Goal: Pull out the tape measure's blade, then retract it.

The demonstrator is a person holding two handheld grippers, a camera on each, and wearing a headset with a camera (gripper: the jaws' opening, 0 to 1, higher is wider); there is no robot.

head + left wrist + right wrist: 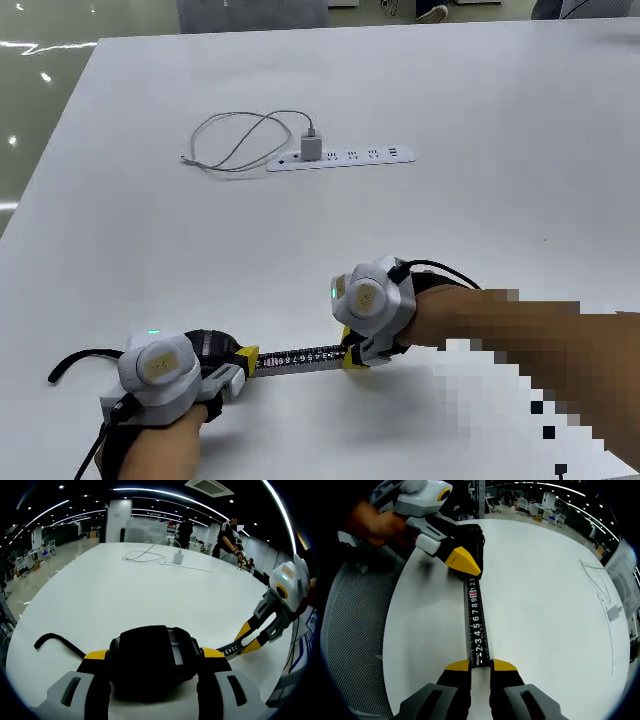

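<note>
The tape measure (212, 350) lies on the table (450, 100) well apart from the power strip (340, 157), on the person's side of it and off to the left. The left hand-held gripper (230, 360) is clamped on its black case (150, 662), one yellow-tipped jaw against each flank. The blade (476, 625) runs out of the case to the right, flat and low over the table, and ends almost straight below the power strip in the head view. There the right hand-held gripper (481, 666) is closed on the blade's end, its two jaws pinched together with the strip of blade between them.

The blade's long axis runs straight from one hand-held gripper to the other, roughly parallel to the power strip. Only a short length seems drawn, so the pull looks barely begun. The right one is at the free end, so it should do the travelling, directly away from the case along that line. The left one need only anchor the case. A sideways drift could kink the blade or twist it from the pinch.
</note>
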